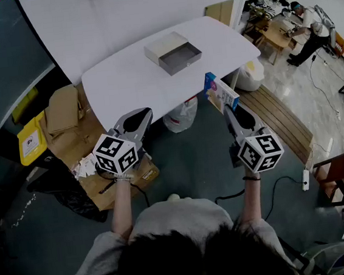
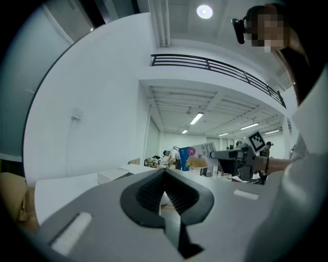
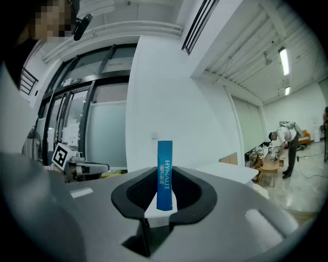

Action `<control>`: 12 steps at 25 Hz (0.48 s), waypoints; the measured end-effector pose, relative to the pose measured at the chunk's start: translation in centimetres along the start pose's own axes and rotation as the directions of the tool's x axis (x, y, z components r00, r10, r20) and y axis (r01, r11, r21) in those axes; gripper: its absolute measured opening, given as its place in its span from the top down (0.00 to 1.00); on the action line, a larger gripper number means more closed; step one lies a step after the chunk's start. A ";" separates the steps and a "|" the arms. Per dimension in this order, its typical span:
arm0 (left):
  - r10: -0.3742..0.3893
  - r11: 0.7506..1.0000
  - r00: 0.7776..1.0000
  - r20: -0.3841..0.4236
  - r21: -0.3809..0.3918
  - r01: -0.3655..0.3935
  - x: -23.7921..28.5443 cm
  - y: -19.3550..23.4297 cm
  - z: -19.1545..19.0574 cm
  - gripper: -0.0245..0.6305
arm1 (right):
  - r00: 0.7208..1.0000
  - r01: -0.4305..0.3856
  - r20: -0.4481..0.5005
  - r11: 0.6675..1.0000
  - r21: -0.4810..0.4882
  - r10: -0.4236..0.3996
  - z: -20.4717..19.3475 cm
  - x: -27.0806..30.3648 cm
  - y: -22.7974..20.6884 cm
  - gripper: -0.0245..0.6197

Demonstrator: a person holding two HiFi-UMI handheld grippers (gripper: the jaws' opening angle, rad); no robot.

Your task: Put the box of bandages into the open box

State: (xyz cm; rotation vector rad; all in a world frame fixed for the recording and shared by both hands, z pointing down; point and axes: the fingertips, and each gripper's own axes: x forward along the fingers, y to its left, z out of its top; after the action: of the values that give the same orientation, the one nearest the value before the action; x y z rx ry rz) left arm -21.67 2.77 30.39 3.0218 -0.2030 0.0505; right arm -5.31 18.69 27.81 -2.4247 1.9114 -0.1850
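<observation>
**Left gripper idle, right gripper carrying the bandage box, delivery not yet made**

Left gripper (image 1: 141, 116) hangs level in front of the white table (image 1: 123, 84) with its jaws closed together and nothing between them. It plays no part in the carrying at this moment.

Further right, near the far side of the table, the open box (image 1: 173, 52) sits with its grey inside facing up. As far as the head view shows, it holds nothing yet.

At the right, the right gripper (image 1: 229, 111) is clamped on the box of bandages (image 1: 219, 90), with its pads pressing on the two broad faces. The box is in the air near the near edge of the table, well apart from the open box.

So the pick-up is done. What is left, in my judgement, is to carry the box over the table, lower it into the open box and let it go.

The box of bandages stands on its narrow side. Its long axis seems to run level along the jaws, though the wide-angle views make this hard to confirm. Its thin blue end points away from the person, roughly toward the table.
</observation>
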 end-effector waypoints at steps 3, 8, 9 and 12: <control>0.002 1.000 1.000 0.004 -0.004 -0.002 0.1 0.0 -0.1 0.97 | 1.000 0.005 -0.001 1.000 -0.002 -0.005 0.0 0.0 -0.2 0.82; 0.001 1.000 1.000 0.002 -0.013 -0.001 0.8 -0.7 -0.2 0.97 | 1.000 0.006 0.005 1.000 0.012 -0.006 0.1 -0.5 -1.2 0.82; 0.002 1.000 1.000 0.001 -0.016 -0.002 0.9 -0.8 -0.3 0.97 | 1.000 0.007 0.006 1.000 0.016 -0.007 0.1 -0.6 -1.4 0.82; 0.009 1.000 1.000 0.000 -0.028 -0.009 1.1 -1.2 -0.7 0.97 | 1.000 0.012 0.006 1.000 0.021 -0.012 0.1 -1.1 -2.1 0.82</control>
State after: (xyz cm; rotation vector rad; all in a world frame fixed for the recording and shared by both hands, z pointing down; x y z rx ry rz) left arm -20.43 3.92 31.00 2.9928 -0.2160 0.0482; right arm -3.48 20.25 27.83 -2.4217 1.8829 -0.1966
